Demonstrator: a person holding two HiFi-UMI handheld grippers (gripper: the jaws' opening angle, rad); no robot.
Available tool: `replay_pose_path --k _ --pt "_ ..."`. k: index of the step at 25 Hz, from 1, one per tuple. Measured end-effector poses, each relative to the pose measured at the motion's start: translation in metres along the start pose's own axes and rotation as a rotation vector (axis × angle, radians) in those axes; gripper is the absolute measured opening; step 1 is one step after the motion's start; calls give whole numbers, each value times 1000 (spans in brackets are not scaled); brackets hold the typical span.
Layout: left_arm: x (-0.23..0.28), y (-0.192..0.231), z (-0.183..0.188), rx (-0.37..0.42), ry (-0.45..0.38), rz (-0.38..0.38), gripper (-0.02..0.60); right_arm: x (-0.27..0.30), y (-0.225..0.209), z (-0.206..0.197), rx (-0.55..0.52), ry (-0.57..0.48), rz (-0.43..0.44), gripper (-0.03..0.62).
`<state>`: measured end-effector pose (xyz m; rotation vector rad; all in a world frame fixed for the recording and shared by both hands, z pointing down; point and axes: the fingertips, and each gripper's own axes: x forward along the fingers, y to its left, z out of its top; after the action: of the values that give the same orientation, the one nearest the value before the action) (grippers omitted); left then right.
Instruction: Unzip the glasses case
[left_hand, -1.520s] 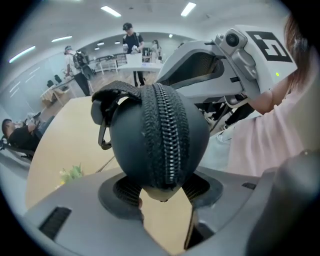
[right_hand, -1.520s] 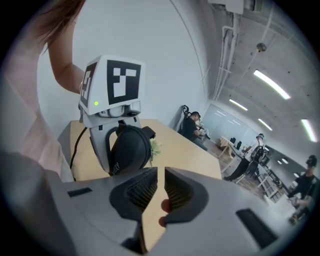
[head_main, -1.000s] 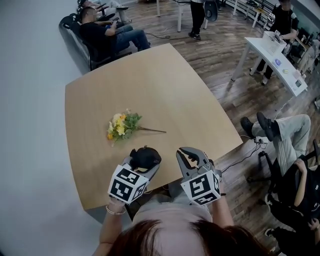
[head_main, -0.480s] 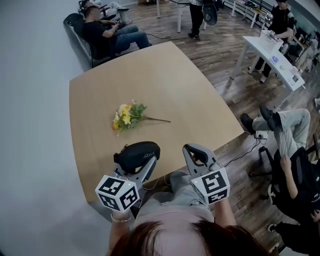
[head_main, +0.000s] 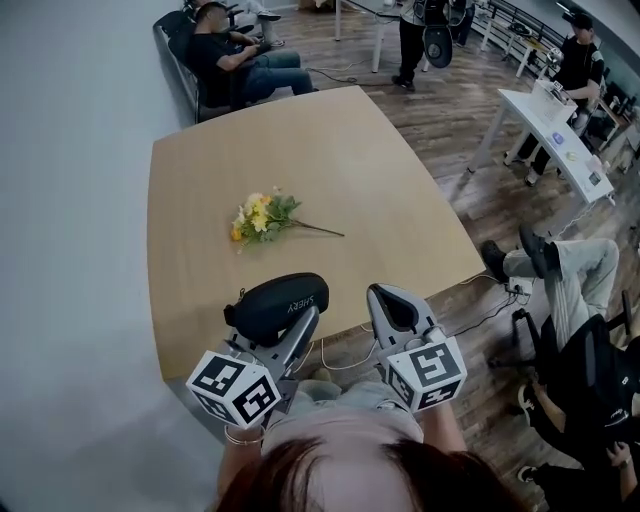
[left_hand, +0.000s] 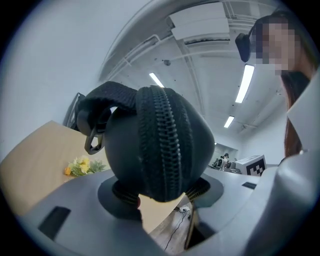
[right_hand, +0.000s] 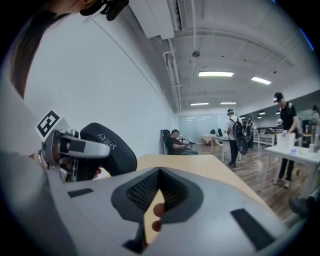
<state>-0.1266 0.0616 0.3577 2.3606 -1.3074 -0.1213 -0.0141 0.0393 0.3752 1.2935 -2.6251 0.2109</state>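
A black zipped glasses case (head_main: 280, 305) with white lettering hangs over the table's near edge, and my left gripper (head_main: 290, 328) is shut on it from below. In the left gripper view the case (left_hand: 155, 145) fills the middle. Its zipper runs down the side facing the camera, and a strap loop with a clip (left_hand: 95, 140) sits at its left. My right gripper (head_main: 392, 306) hovers just right of the case, apart from it, shut with nothing in it. The right gripper view shows the case (right_hand: 107, 147) at left in the other gripper, beyond my right gripper (right_hand: 159, 175).
A small bunch of yellow flowers (head_main: 262, 216) lies mid-table on the wooden table (head_main: 350, 170). People sit on chairs (head_main: 235, 55) beyond the far edge. A white table (head_main: 555, 125) stands at the right, with a seated person's legs (head_main: 560, 265) near the table's right corner.
The left gripper has risen off the table with the case and rolled, so the case now lies crosswise with its lettering showing. The right gripper has risen a little beside it.
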Motion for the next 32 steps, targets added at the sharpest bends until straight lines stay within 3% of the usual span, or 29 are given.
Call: replay_pose_path --k 6,21,32 --pt "-1 -37 4 -4 -55 7 232 -31 -13 5 26 -22 19 15" --pt "-22 -135 -25 16 -95 71 232 -126 -28 -4 29 -38 93 15" --pt "-58 -184 -31 191 -157 127 232 -159 -11 -13 20 -48 157 15"
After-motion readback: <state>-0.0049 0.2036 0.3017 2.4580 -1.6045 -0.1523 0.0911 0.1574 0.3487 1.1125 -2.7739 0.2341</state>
